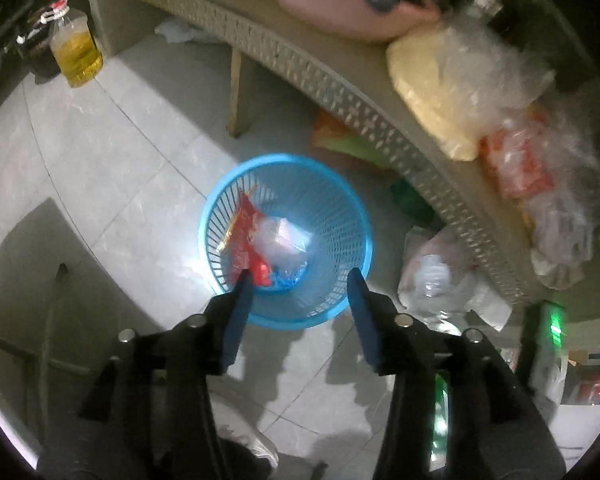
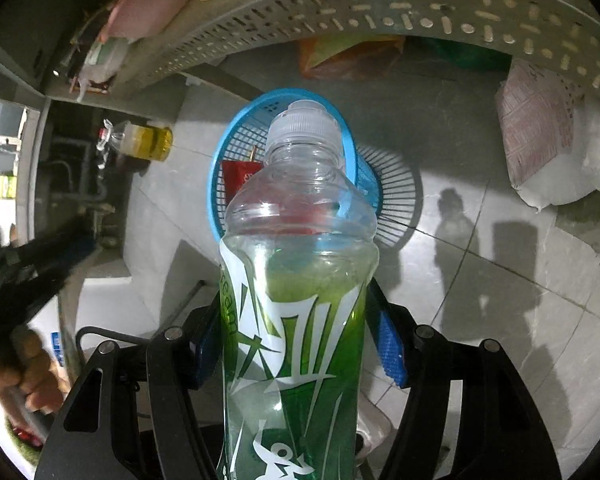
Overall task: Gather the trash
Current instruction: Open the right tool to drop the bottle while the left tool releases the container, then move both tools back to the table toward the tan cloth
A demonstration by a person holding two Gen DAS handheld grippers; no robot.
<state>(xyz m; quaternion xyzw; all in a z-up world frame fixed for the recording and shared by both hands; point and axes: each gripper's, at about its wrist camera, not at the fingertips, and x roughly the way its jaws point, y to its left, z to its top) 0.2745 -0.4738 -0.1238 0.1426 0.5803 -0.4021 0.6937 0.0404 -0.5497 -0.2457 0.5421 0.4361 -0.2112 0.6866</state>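
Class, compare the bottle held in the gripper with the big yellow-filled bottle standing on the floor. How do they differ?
The green-labelled bottle is clamped in the right gripper above the floor and looks empty; the oil bottle stands on the tiles, about half full of yellow liquid. Its cap is white, the oil bottle's red. Both are clear plastic.

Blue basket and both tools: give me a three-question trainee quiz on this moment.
1. True or false: the left tool grips a wrapper.
2. What does the right tool hold? A) oil jug B) green-labelled plastic bottle C) pink basin
3. Name one item lying in the blue basket.

Key: 1. False; its pads stand apart over the basket with nothing between them. 2. B. 3. The red snack wrapper, or the clear plastic bag.
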